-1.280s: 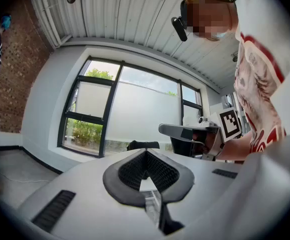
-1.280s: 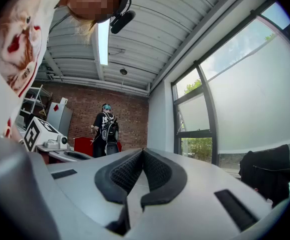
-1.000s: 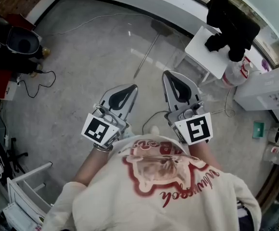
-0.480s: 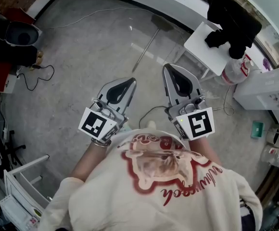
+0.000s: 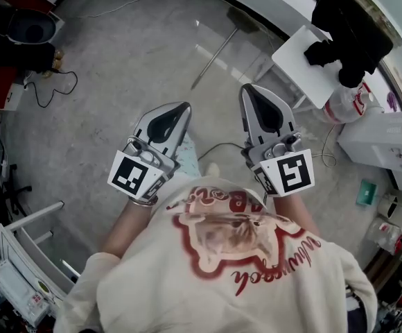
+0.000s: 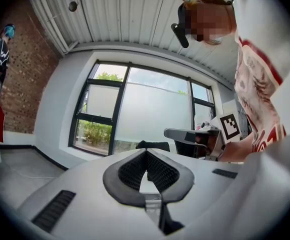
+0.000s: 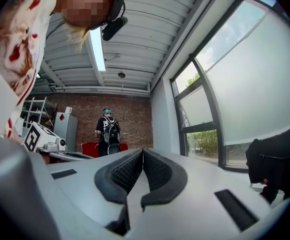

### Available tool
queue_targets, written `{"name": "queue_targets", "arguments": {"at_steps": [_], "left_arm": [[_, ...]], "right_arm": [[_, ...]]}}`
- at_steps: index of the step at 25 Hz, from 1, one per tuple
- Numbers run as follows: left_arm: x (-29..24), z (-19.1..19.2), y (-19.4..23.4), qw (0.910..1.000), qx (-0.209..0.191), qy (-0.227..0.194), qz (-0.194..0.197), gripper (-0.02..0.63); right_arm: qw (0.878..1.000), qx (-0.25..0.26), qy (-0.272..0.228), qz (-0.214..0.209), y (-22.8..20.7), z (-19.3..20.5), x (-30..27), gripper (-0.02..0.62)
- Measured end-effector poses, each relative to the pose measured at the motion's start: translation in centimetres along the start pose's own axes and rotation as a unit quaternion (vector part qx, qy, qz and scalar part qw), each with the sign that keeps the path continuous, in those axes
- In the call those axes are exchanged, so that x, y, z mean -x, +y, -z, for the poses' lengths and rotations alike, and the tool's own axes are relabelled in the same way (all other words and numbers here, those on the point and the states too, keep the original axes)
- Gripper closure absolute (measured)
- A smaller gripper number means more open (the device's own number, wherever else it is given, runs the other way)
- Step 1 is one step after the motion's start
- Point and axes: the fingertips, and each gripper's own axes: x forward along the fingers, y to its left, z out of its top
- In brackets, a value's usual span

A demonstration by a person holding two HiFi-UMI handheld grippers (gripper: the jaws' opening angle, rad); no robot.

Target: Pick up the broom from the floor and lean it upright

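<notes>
Both claws, the left claw (image 5: 179,109) and the right claw (image 5: 251,91), are fully closed and hold nothing. On the grey concrete floor (image 5: 118,75), near the legs of the white square table (image 5: 299,64), lies the long thin broom (image 5: 215,55), well apart from both claws. It looks light and stiff. Its smooth handle may slip, so I would grip it near the middle.

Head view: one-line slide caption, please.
Left gripper and right gripper, jaws shut and empty; broom lies on the floor ahead.
</notes>
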Motion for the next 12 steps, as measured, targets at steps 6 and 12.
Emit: {"name": "queue_targets", "arguments": {"at_steps": [6,12], "left_arm": [[-3.4,0.3,6.6,0.9998,0.009,-0.012,-0.014,0.586],[-11.1,-0.6,17.9,0.9997,0.001,-0.024,0.008,0.586]], "right_arm": [[1.0,0.0,0.0,0.004,-3.1,1.9,-6.2,0.571],[1.0,0.015,0.001,0.016,-7.7,3.2,-17.2,0.571]]}}
